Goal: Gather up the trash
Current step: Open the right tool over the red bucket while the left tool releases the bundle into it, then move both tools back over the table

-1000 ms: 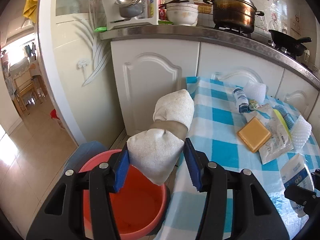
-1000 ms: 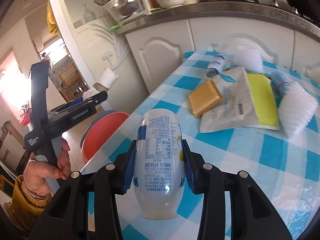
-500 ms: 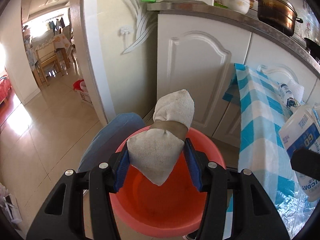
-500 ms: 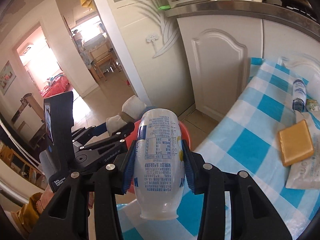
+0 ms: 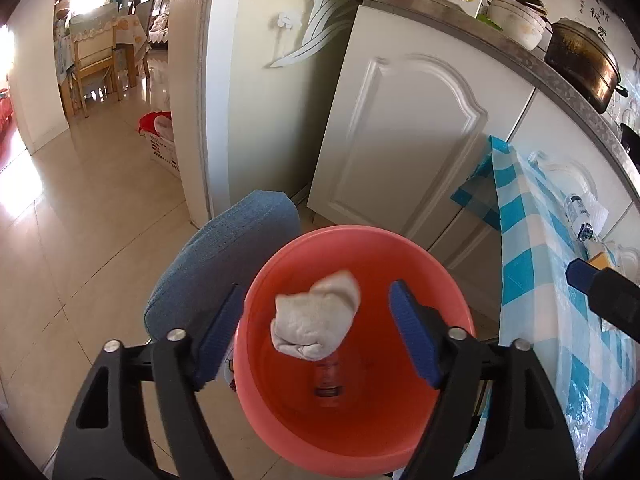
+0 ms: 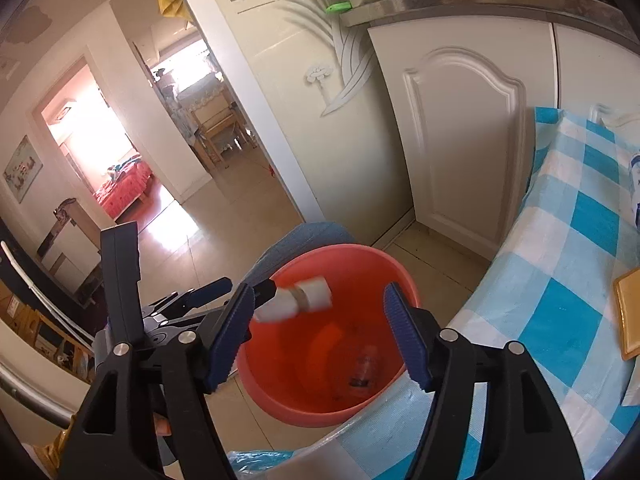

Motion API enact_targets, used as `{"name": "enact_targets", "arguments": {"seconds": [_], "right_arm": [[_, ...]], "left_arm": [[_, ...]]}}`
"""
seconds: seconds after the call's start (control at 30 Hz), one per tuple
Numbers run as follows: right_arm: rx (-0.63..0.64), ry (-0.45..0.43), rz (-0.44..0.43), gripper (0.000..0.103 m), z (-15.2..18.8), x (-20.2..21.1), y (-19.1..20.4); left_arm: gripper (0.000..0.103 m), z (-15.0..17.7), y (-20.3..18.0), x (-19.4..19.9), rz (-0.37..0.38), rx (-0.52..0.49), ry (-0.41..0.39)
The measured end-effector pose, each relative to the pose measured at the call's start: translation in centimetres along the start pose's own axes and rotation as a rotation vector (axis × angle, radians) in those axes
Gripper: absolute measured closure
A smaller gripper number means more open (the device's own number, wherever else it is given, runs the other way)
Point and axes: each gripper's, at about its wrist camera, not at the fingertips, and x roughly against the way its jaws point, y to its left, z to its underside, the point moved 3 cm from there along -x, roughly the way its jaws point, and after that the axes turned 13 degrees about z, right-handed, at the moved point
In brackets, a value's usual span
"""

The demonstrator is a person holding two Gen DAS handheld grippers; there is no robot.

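Observation:
An orange-red bucket (image 5: pixel 448 280) stands on the floor beside the table; it also shows in the right wrist view (image 6: pixel 404 276). My left gripper (image 5: pixel 316 332) is open above it. A white taped wad (image 5: pixel 316 326) is falling free between the jaws; it also shows in the right wrist view (image 6: pixel 298 300). A blurred bottle (image 5: pixel 328 380) lies at the bucket's bottom, also seen from the right wrist (image 6: pixel 364 366). My right gripper (image 6: pixel 320 336) is open and empty over the bucket.
A blue-checked tablecloth (image 6: pixel 560 280) covers the table at right, with a yellow-orange sponge (image 6: pixel 628 312) and a small bottle (image 5: pixel 578 212). A blue stool cushion (image 5: pixel 224 256) sits left of the bucket. White cabinets (image 5: pixel 400 140) stand behind.
Both grippers opened over the bucket. The left let go of the white wad, now falling. The right let go of the white bottle, now in the bucket.

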Motion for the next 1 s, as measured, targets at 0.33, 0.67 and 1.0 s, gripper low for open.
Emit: {"name": "enact_targets", "arguments": {"seconds": [0.33, 0.67, 1.0], "right_arm": [[-0.115, -0.150, 0.034, 0.012, 0.8, 4.8, -5.0], [-0.130, -0.225, 0.048, 0.010, 3.1, 8.1, -7.9], [-0.273, -0.252, 0.029, 0.009, 5.1, 10.9, -12.6]], "left_arm": [[0.004, -0.8, -0.8, 0.8, 0.012, -0.023, -0.004], [0.004, 0.3, -6.4, 0.7, -0.151, -0.196, 0.013], [0.004, 0.9, -12.2, 2.6, -0.137, -0.255, -0.016]]}}
